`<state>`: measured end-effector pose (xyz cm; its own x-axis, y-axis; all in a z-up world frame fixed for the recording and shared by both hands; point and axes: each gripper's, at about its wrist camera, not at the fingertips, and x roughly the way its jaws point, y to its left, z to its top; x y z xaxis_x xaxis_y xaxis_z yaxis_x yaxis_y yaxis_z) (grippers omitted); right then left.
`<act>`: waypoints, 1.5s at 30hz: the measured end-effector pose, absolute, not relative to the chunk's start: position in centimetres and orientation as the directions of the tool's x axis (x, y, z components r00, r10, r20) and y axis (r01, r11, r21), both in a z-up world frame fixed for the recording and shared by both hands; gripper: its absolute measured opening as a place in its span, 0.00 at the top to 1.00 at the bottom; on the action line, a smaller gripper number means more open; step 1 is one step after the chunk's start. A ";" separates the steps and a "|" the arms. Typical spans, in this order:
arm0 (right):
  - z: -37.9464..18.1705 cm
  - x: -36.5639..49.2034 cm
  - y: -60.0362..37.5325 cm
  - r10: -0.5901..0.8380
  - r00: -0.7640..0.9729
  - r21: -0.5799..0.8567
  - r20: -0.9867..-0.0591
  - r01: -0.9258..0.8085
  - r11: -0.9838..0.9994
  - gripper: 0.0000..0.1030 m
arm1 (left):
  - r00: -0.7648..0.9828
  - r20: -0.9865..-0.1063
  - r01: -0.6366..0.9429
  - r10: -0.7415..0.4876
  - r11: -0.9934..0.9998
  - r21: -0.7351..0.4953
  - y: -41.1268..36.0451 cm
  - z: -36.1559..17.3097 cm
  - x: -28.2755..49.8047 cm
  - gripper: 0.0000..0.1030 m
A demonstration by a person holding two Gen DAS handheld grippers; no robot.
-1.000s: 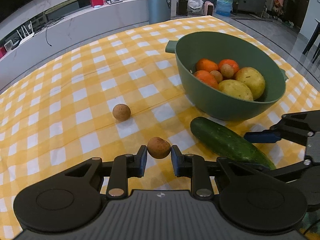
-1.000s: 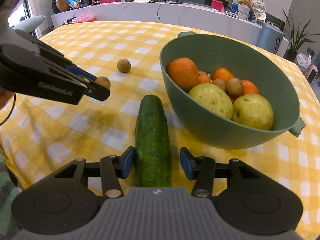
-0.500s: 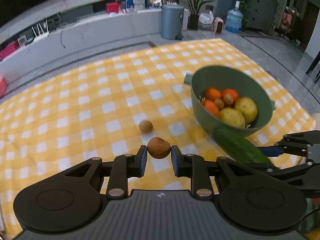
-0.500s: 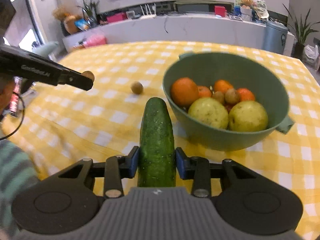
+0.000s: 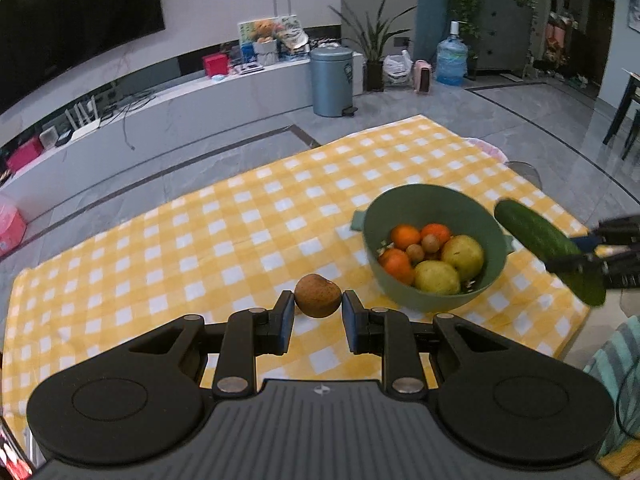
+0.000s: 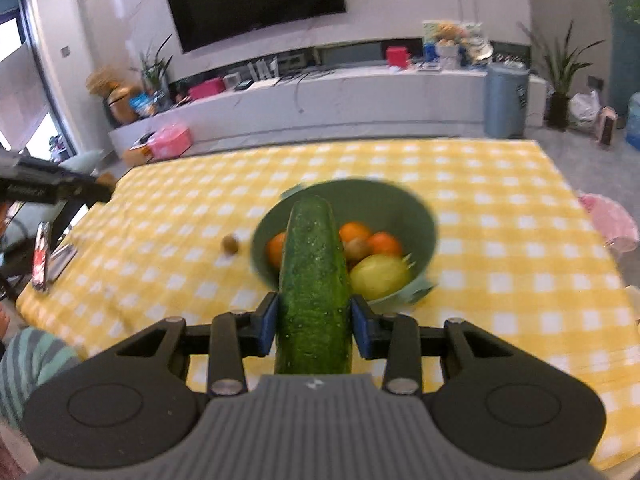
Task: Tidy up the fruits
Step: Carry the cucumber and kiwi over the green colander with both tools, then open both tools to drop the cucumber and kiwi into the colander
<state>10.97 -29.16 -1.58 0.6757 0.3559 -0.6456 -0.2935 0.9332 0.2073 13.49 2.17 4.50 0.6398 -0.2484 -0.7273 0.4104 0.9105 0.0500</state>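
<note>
My left gripper [image 5: 318, 306] is shut on a small round brown fruit [image 5: 318, 295] and holds it high above the yellow checked tablecloth [image 5: 240, 240]. A green bowl [image 5: 420, 194] to its right holds oranges, yellow fruits and small brown fruits. My right gripper [image 6: 314, 320] is shut on a dark green cucumber [image 6: 314, 280], lifted off the cloth, its far end pointing over the bowl [image 6: 424, 220]. In the left wrist view the cucumber [image 5: 540, 244] hangs beside the bowl's right rim. Another small brown fruit [image 6: 231, 243] lies on the cloth left of the bowl.
A phone [image 6: 40, 256] lies at the table's left edge. Something pink [image 6: 608, 220] sits past the right edge. A striped sleeve [image 6: 28, 364] shows at lower left. Grey floor, a bin [image 5: 332, 80] and a long white bench lie beyond the table.
Both grippers have risen well above the table. The right one closed on the cucumber and lifted it off the cloth toward the bowl. The left keeps its brown fruit.
</note>
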 end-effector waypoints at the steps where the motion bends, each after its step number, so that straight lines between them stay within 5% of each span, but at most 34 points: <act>1: -1.3 11.3 -29.7 0.351 0.681 0.209 -0.642 -0.285 0.935 0.66 | 0.638 -0.726 0.420 -0.257 0.906 0.048 1.7 4.6 13.6 0.72; 10: -0.2 16.2 -33.1 0.365 0.695 0.309 -0.620 -0.211 0.927 0.66 | 0.595 -0.741 0.522 -0.312 0.851 0.061 -4.8 2.4 16.7 0.72; 30: -6.6 26.5 -31.1 0.398 0.536 0.353 -0.744 -0.190 0.916 0.65 | 0.463 -0.810 0.571 -0.359 0.820 -0.037 -8.8 -6.5 24.0 0.72; 45: -8.6 28.4 -28.8 0.327 0.476 0.214 -0.816 -0.276 0.937 0.65 | 0.396 -0.831 0.589 -0.391 0.802 -0.096 -10.8 -8.5 26.4 0.72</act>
<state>28.41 -28.77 -8.59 0.4764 0.3268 -0.8162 -0.2764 0.9370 0.2138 26.42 -10.84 -8.45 0.3961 -0.3908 -0.8309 0.5895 0.8020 -0.0962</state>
